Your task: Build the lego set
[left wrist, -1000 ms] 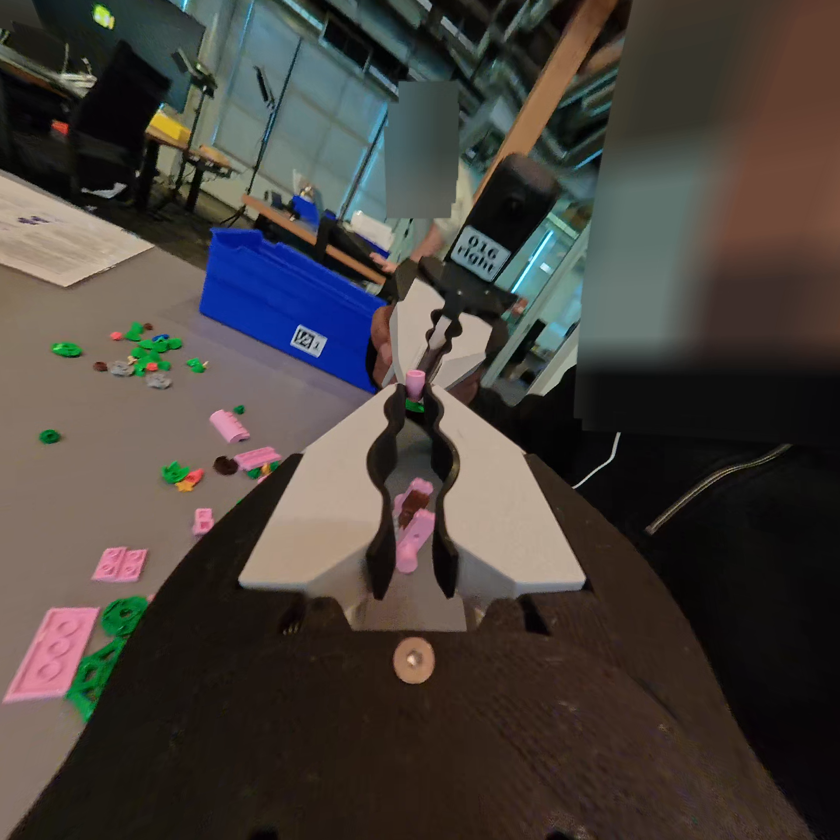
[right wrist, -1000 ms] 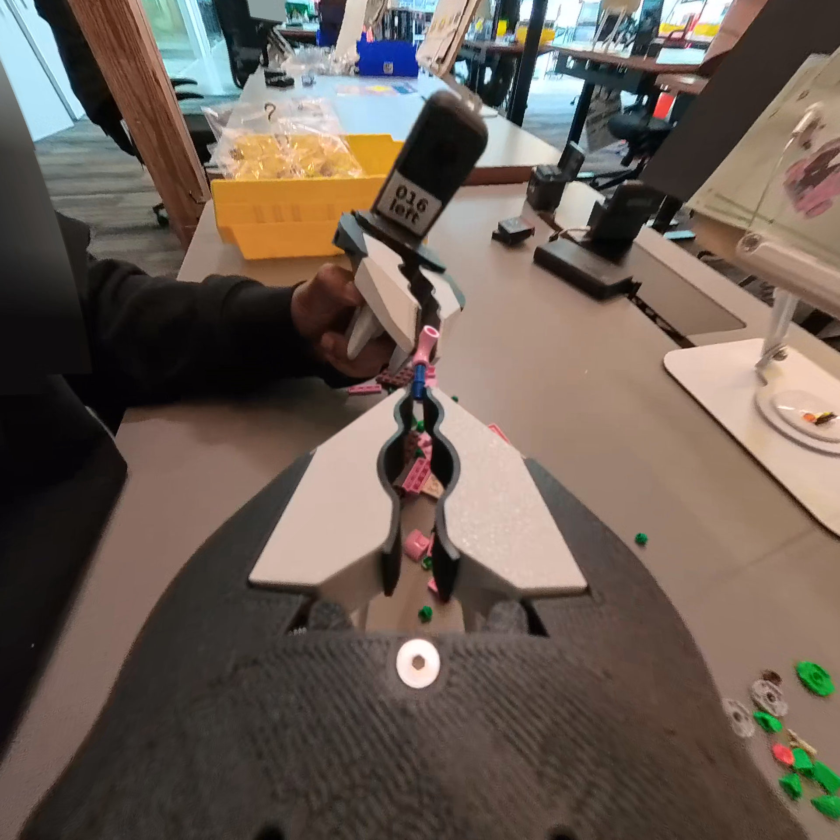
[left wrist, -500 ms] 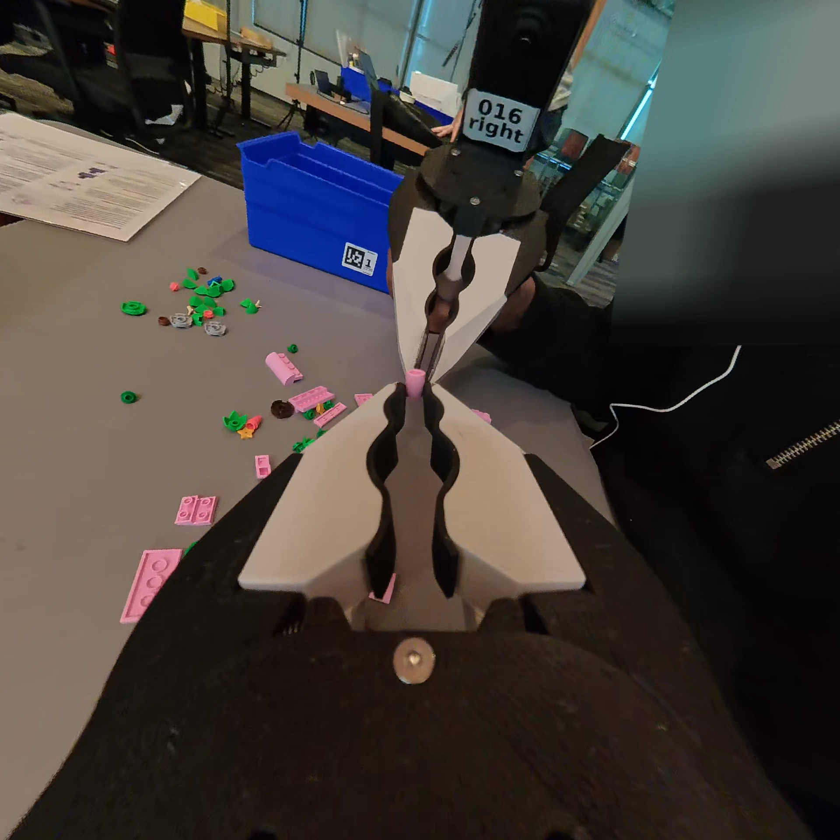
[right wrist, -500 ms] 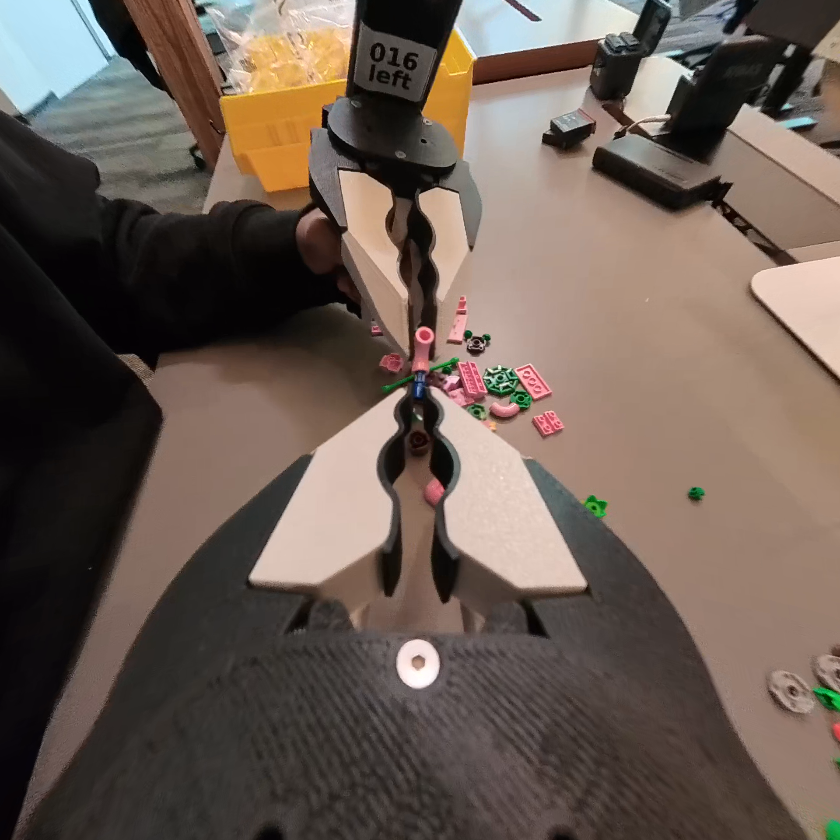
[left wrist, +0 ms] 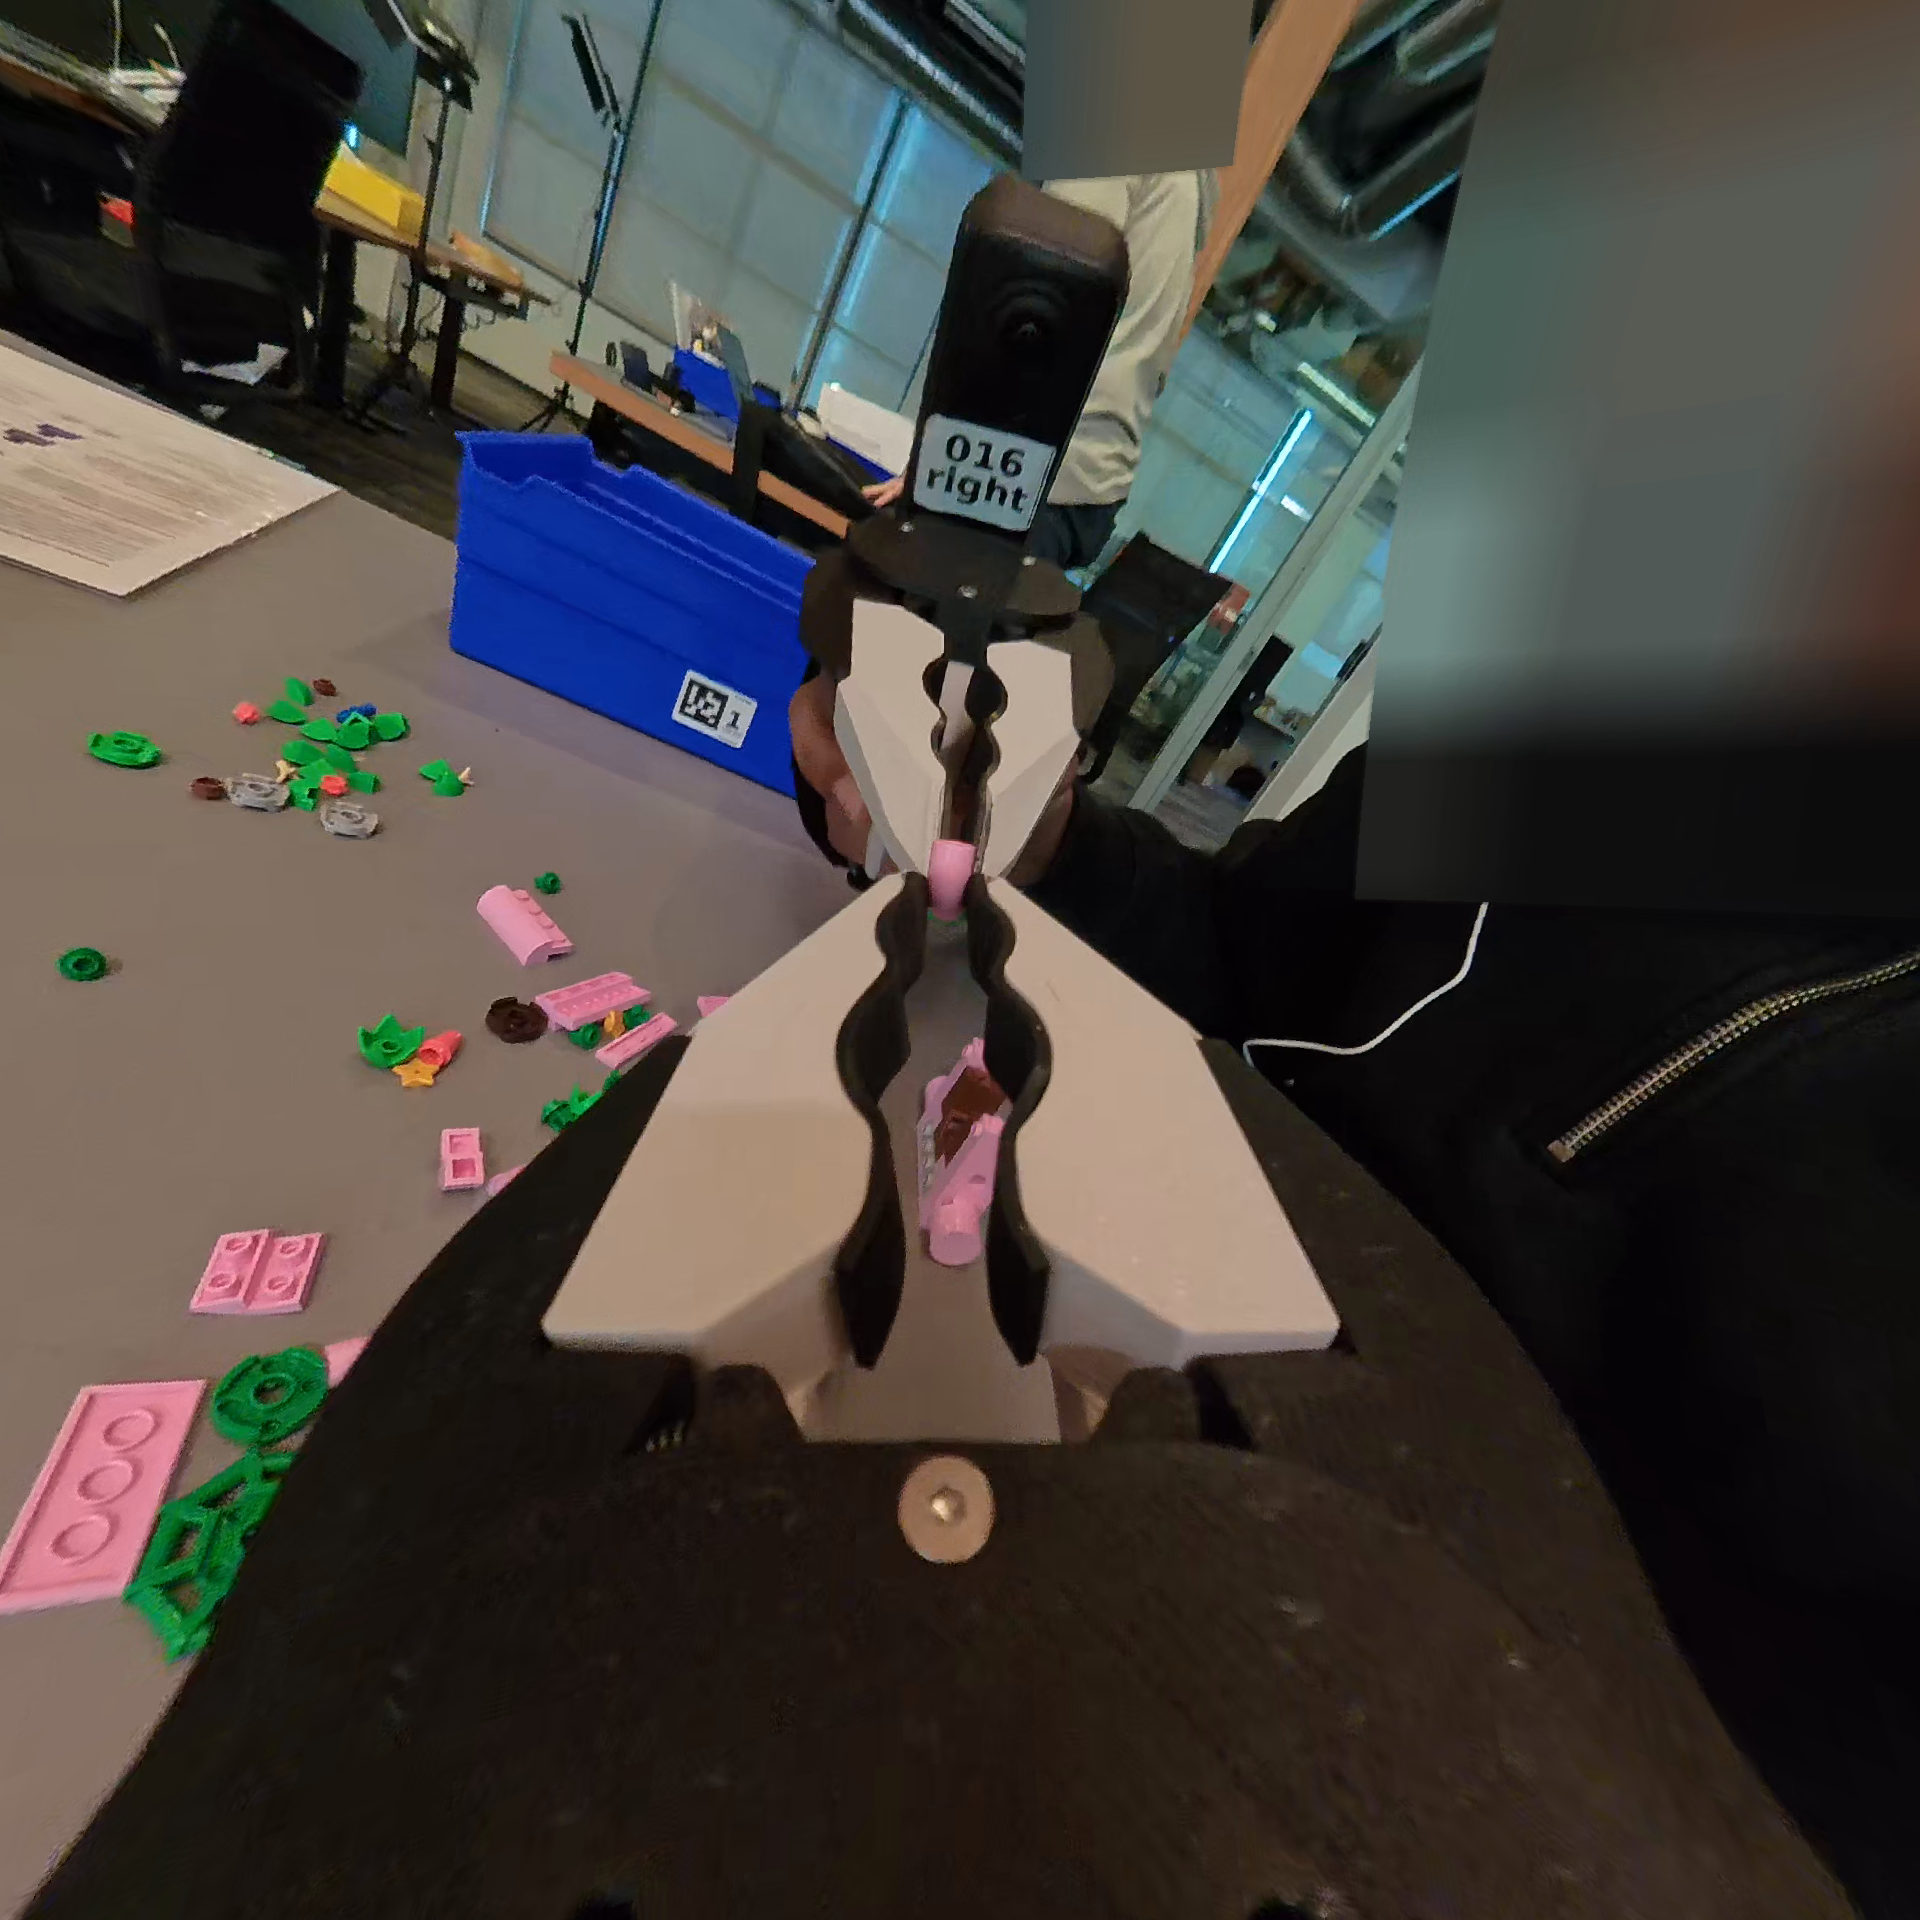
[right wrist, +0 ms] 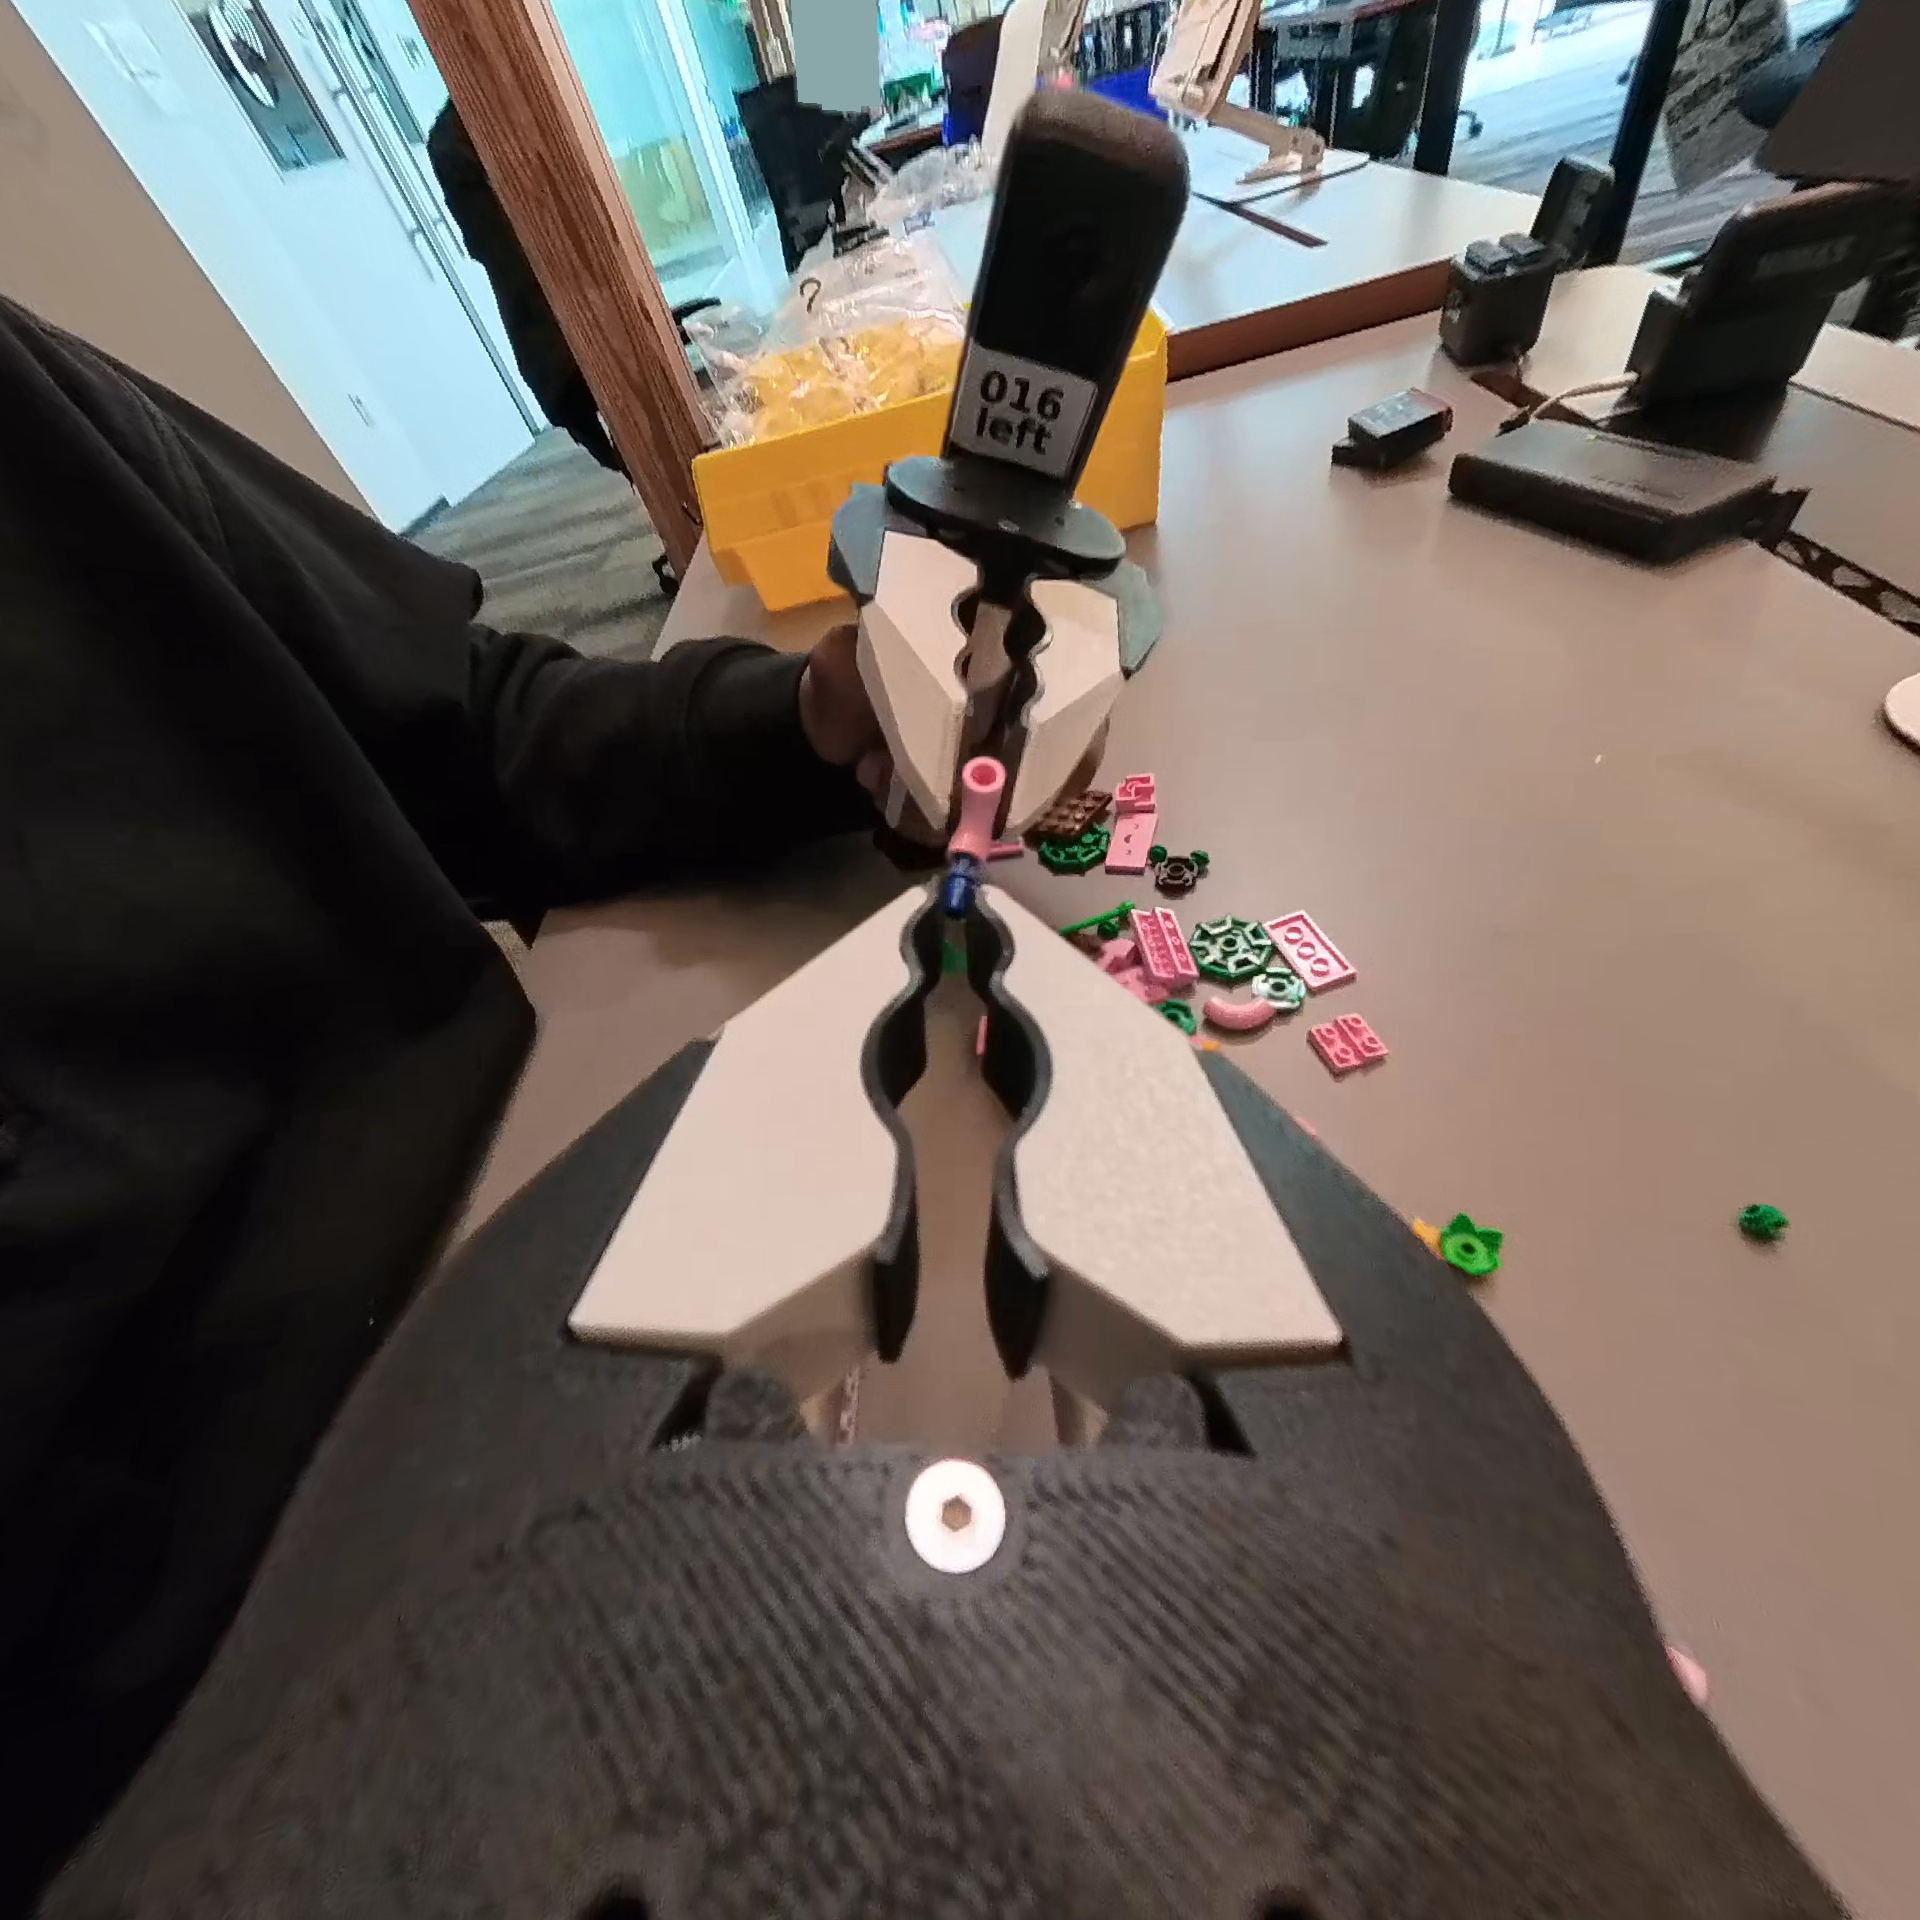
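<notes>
L gripper [left wrist: 948,894]: clenched on pink tube [left wrist: 950,871] at fingertips, held above table [left wrist: 208,1039]; seen from R cam as pink tube [right wrist: 978,814] standing up out of tips, L gripper [right wrist: 987,790] behind it. R gripper [right wrist: 961,902]: clenched on blue pin [right wrist: 956,891], tip-to-tip w/ L; pin just below pink tube, touching or nearly, can't tell which. R gripper [left wrist: 961,831] in L cam: tips meeting L tips, jaws narrow. Small green bit just under tube in L cam, kind unclear. Loose parts on table, L cam: pink 3-stud plate [left wrist: 99,1475], green web piece [left wrist: 203,1538], pink hinge plate [left wrist: 258,1270], green/grey cluster [left wrist: 312,753]. Blue bin [left wrist: 613,592] at far edge. R cam: pink/green pile [right wrist: 1226,951] just past tips, yellow bin [right wrist: 790,520] behind.
</notes>
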